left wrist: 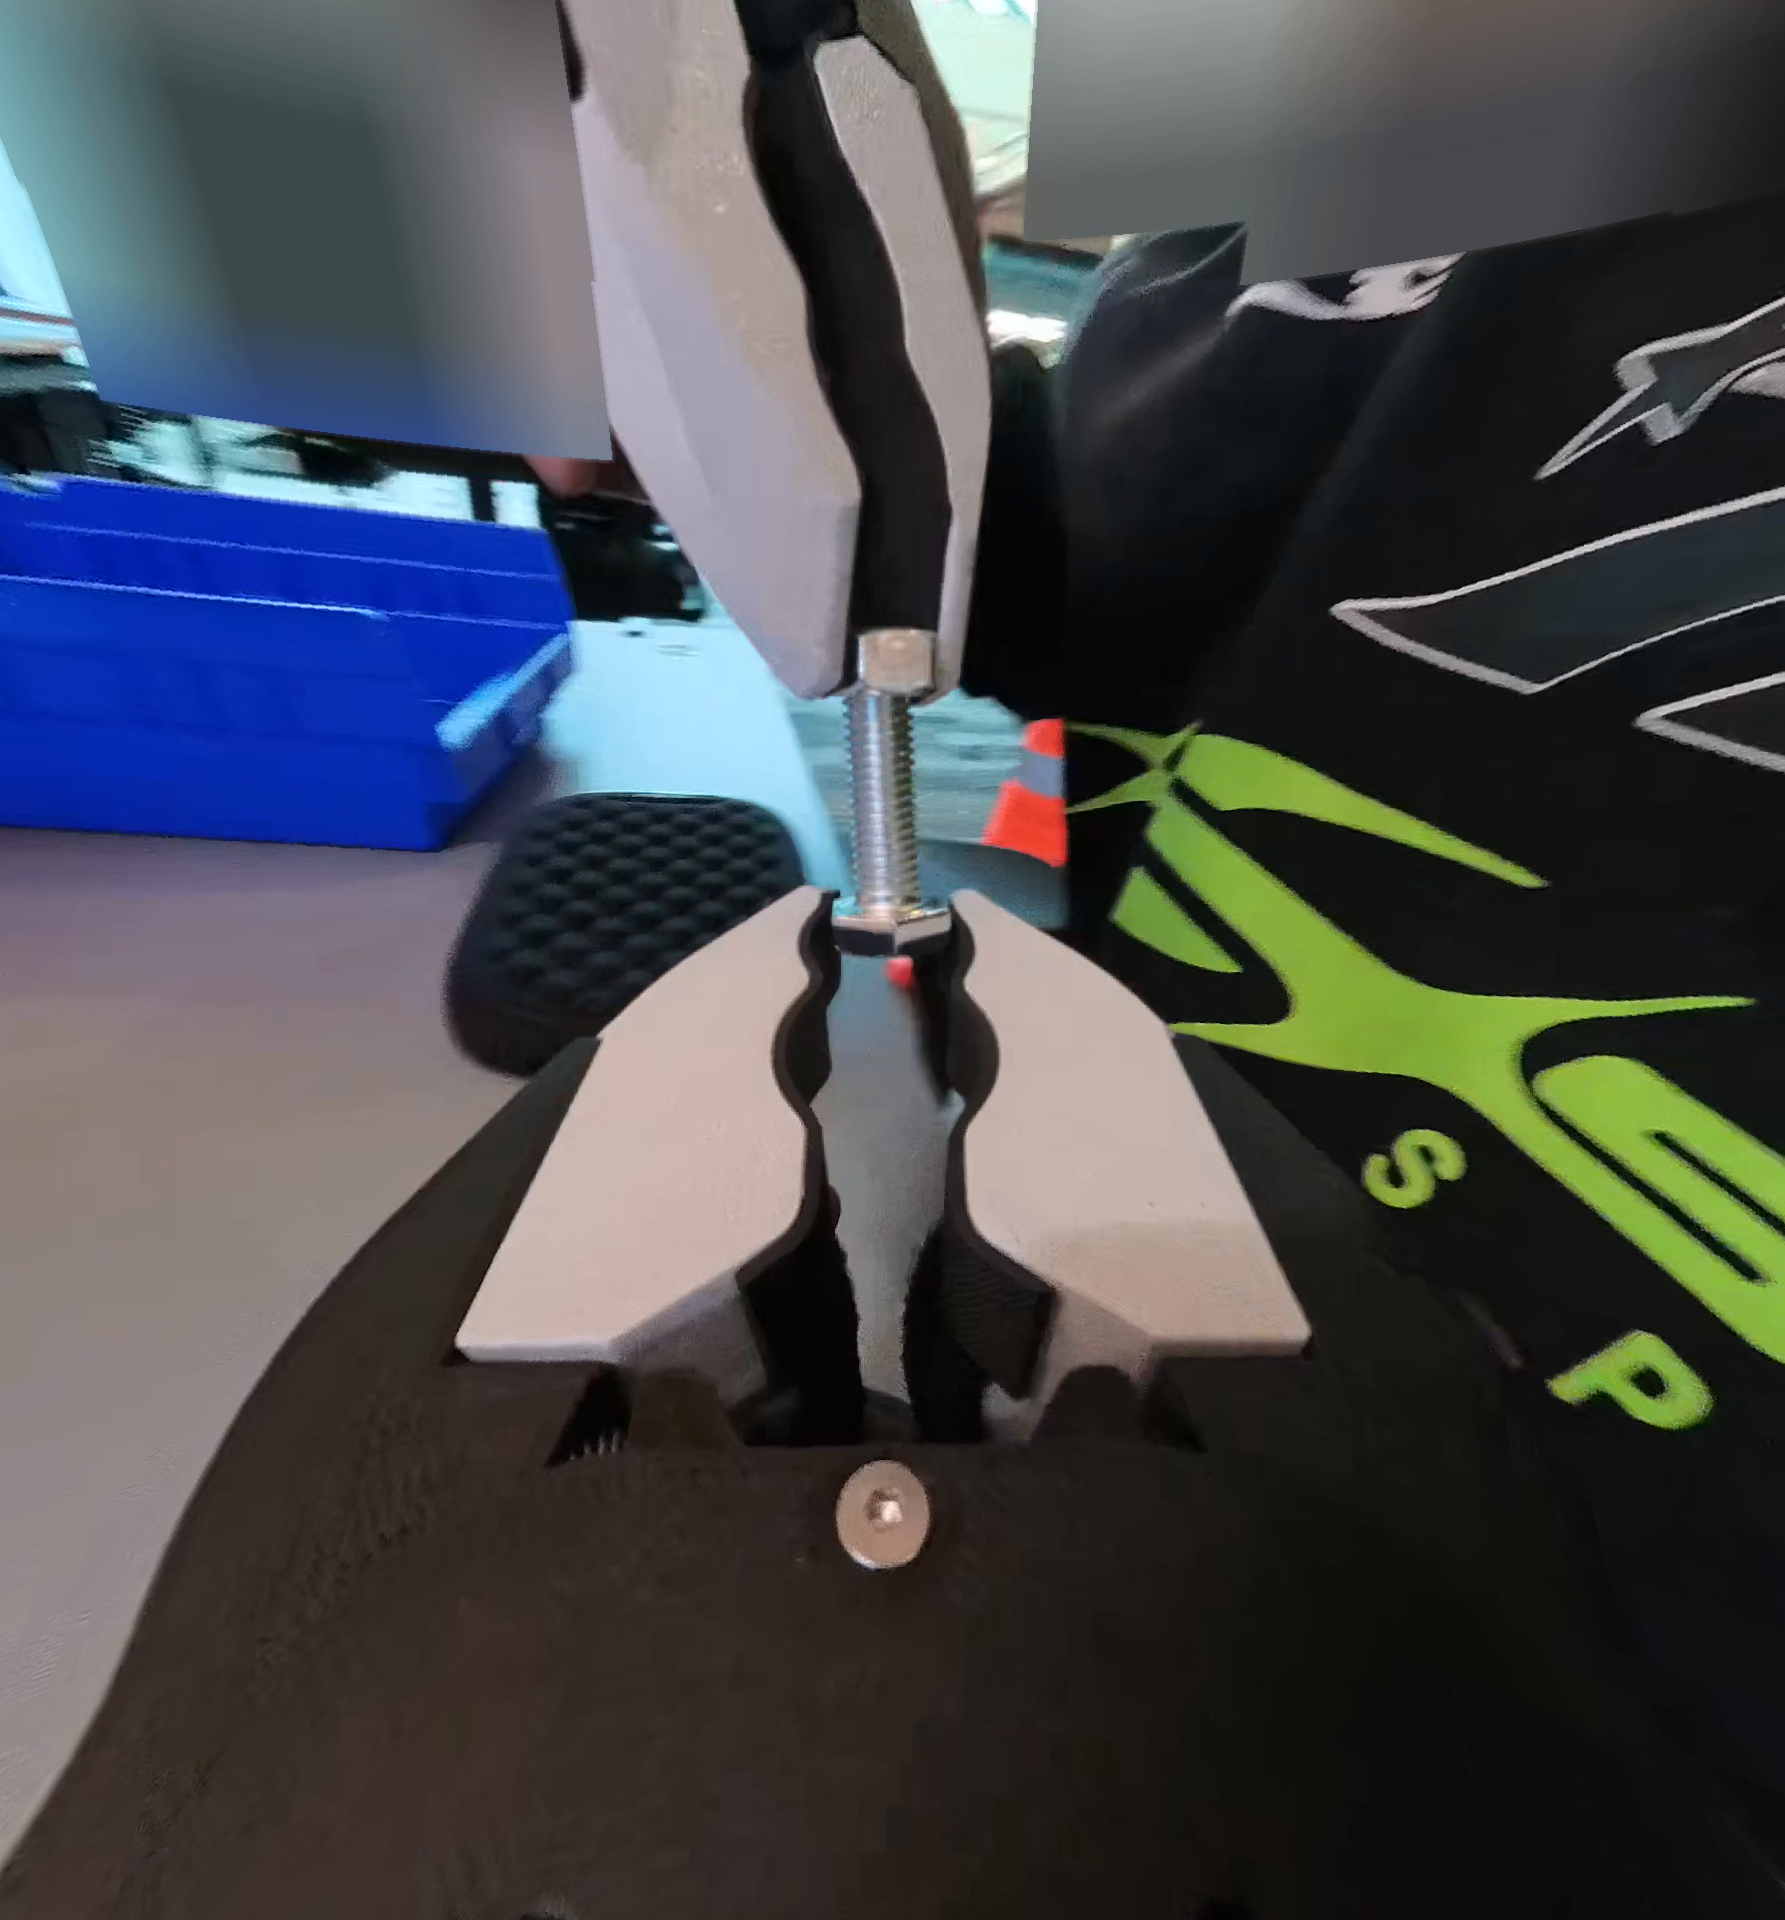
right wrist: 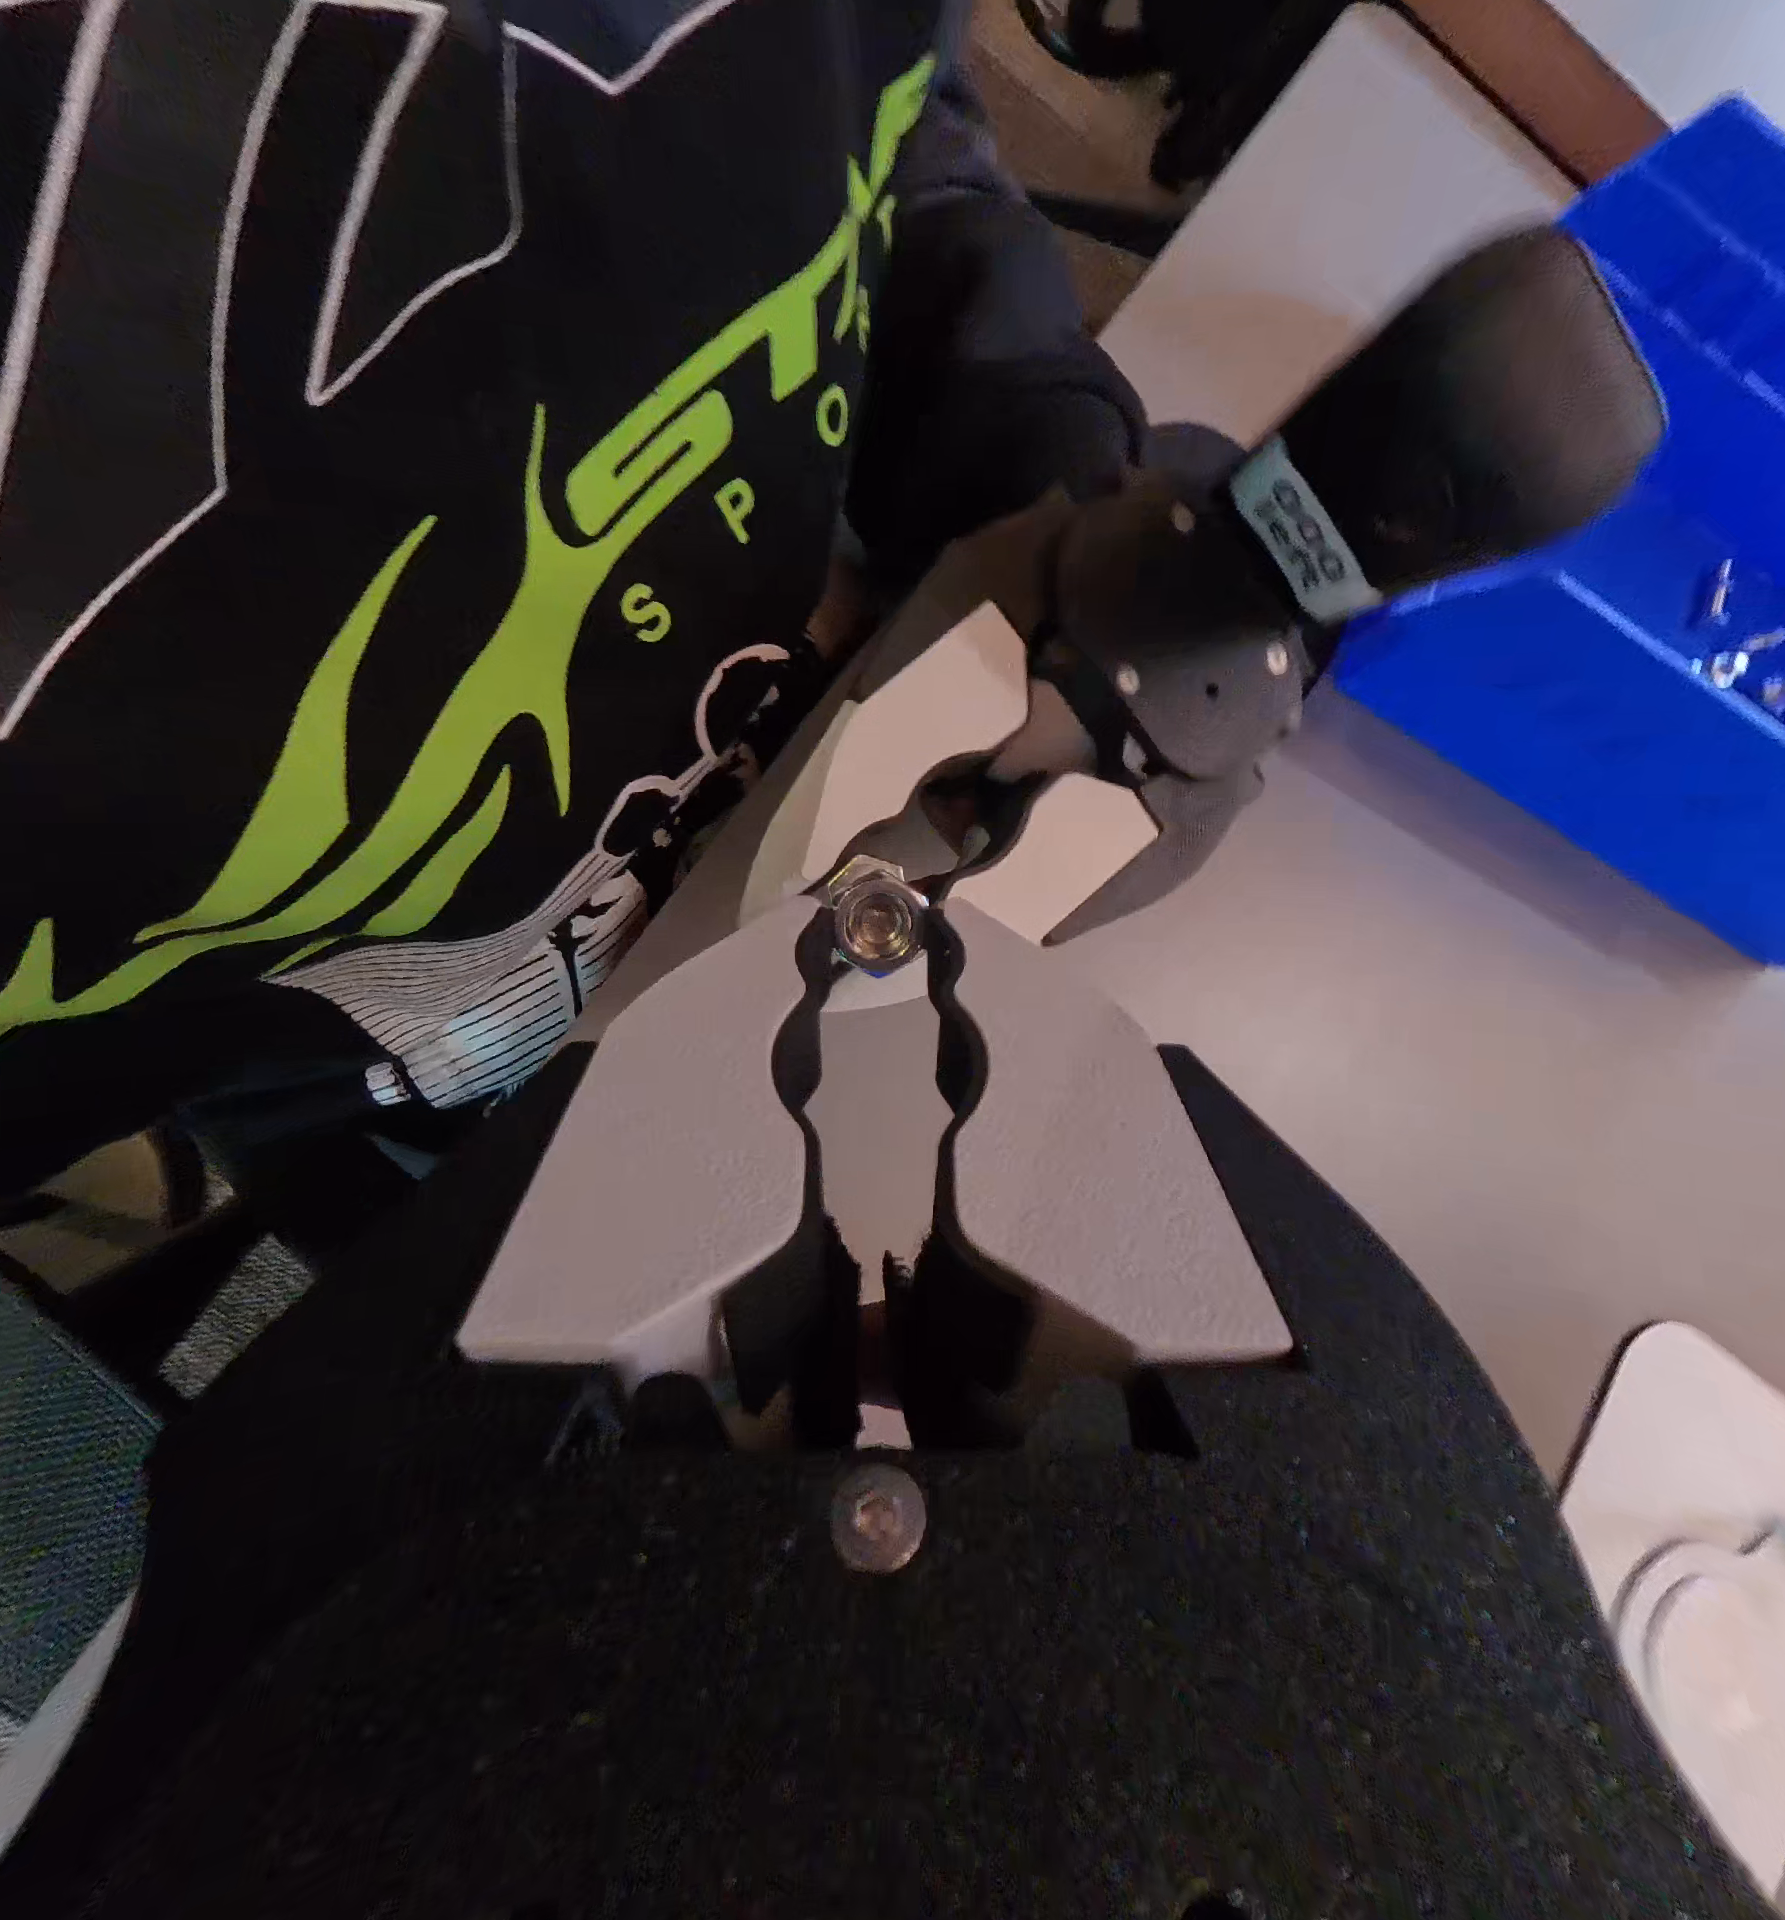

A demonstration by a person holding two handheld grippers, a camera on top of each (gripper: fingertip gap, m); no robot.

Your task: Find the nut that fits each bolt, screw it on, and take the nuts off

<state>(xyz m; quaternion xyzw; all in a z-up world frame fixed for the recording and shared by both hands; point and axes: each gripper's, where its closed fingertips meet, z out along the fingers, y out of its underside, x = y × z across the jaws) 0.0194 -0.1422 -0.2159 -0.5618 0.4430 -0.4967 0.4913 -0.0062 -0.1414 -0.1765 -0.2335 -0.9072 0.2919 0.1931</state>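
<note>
Left hand-held gripper (left wrist: 890, 928) clamped on bolt (left wrist: 880, 810) head, shaft pointing up above desk (left wrist: 140, 1039). Right hand-held gripper (left wrist: 898, 675) pinches nut (left wrist: 896, 661) at top of bolt thread. Blue bin (left wrist: 223, 655) on desk behind, well apart. Person's black printed shirt (left wrist: 1439, 831) close beside

Left wrist view: mounted behind the left claw (left wrist: 890, 930), low, facing level across the surface (left wrist: 140, 1039), close range. Right wrist view: behind the right claw (right wrist: 872, 920), facing steeply down, close range. Shared: the bolt (left wrist: 883, 810), nut (right wrist: 870, 923), both claws, the blue bin (right wrist: 1646, 727).
</note>
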